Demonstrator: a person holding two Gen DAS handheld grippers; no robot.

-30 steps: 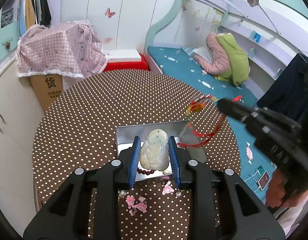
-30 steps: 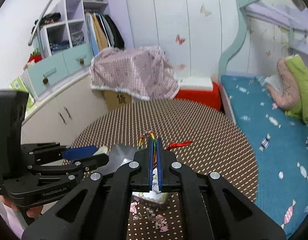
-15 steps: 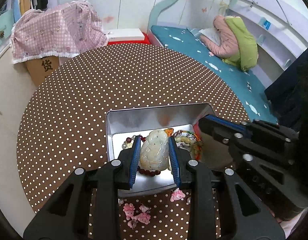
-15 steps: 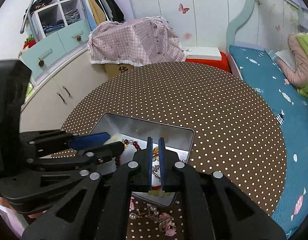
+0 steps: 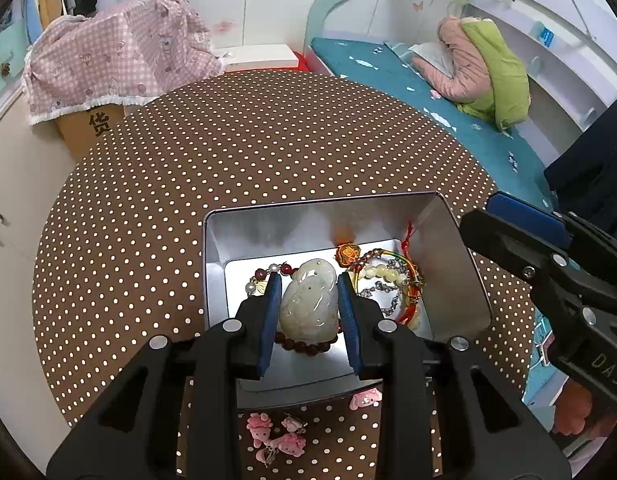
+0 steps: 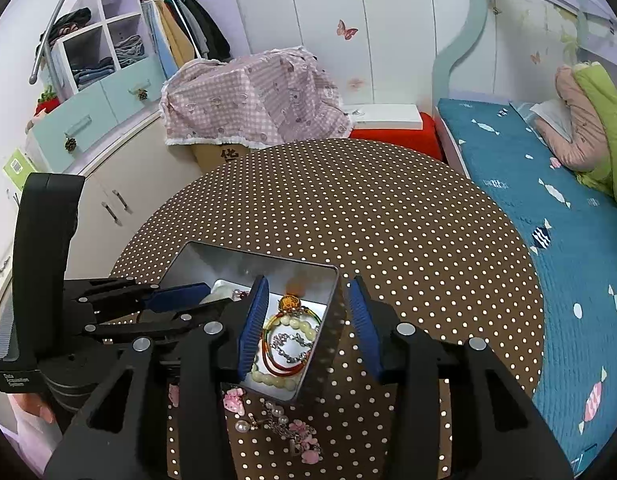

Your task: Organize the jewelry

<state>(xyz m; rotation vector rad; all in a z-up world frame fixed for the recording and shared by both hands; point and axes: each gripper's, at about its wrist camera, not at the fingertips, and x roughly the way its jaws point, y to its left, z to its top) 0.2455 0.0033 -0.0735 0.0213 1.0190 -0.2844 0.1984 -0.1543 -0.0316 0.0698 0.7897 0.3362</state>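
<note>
A metal tin point(image 5: 456, 264) sits on the dotted round table. My left gripper point(image 5: 308, 308) is shut on a pale jade pendant point(image 5: 308, 308), held low inside the tin above a dark bead bracelet point(image 5: 308, 347). A red and coloured cord bracelet point(image 5: 404, 280) with cream beads and a silver chain lies in the tin's right half; it also shows in the right wrist view point(image 6: 286, 344). My right gripper point(image 6: 308, 328) is open and empty, straddling the tin's right wall point(image 6: 328, 312). The left gripper point(image 6: 176, 298) also shows in the right wrist view.
Pink charm jewelry point(image 5: 276, 436) and a pearl chain point(image 6: 268, 420) lie on the table point(image 5: 268, 140) in front of the tin. A bed point(image 6: 548, 200) is to the right, cabinets point(image 6: 108, 200) to the left, a covered box point(image 6: 252, 100) behind.
My right gripper lowered the cord bracelet into the tin, opened and let it go. My left gripper moved the jade pendant down into the tin, still shut on it.
</note>
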